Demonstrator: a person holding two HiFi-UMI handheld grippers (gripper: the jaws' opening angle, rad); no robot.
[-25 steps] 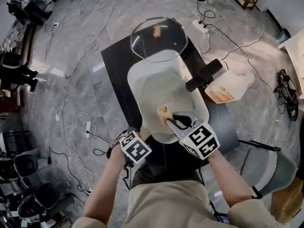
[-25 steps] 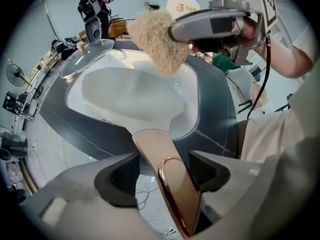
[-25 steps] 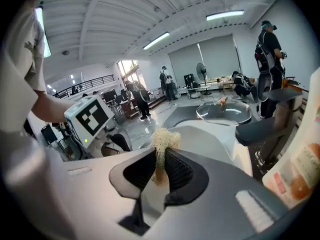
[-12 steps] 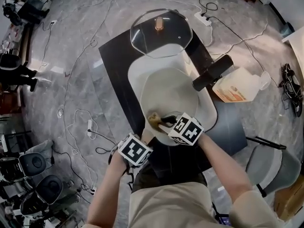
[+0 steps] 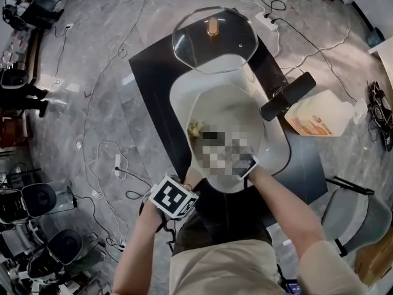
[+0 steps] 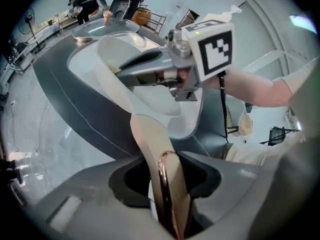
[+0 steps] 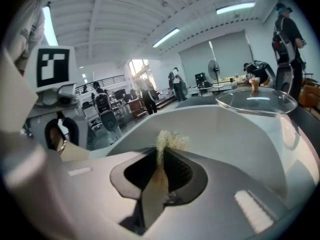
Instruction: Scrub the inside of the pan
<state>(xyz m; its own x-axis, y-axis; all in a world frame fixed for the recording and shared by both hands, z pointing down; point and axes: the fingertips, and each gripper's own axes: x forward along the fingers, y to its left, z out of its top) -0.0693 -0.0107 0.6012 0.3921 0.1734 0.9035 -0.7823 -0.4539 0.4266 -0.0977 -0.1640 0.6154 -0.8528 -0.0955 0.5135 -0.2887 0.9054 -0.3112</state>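
While left fingers [image 6: 92, 199], just closing, pinch the pan handle [image 6: 150, 141], right fingers [image 7: 75, 184] clamp scrubber [image 7: 170, 141], dark table [image 5: 152, 94], cable-strewn marble floor [image 5: 92, 48].

We find the basin [image 5: 178, 100] lying on the tabletop [image 5: 150, 85], its length running away from us, with the pan [image 5: 224, 112] sitting inside it. The pan's handle [image 6: 150, 136] reaches back over the basin's near rim toward us. Inside the pan, the scrub pad [image 5: 195, 128] sits at the left wall. Behind the pan, the lid [image 5: 215, 42] lies across the basin's far end. Just right of the basin, a bar-shaped thing [image 5: 287, 96] lies slantwise at the tabletop's edge, and further right a jug [image 5: 319, 114] lies on its side. Cables [image 5: 98, 145] trail over the floor [image 5: 73, 103] to our left, with chairs [image 5: 37, 201] nearer us on that side.
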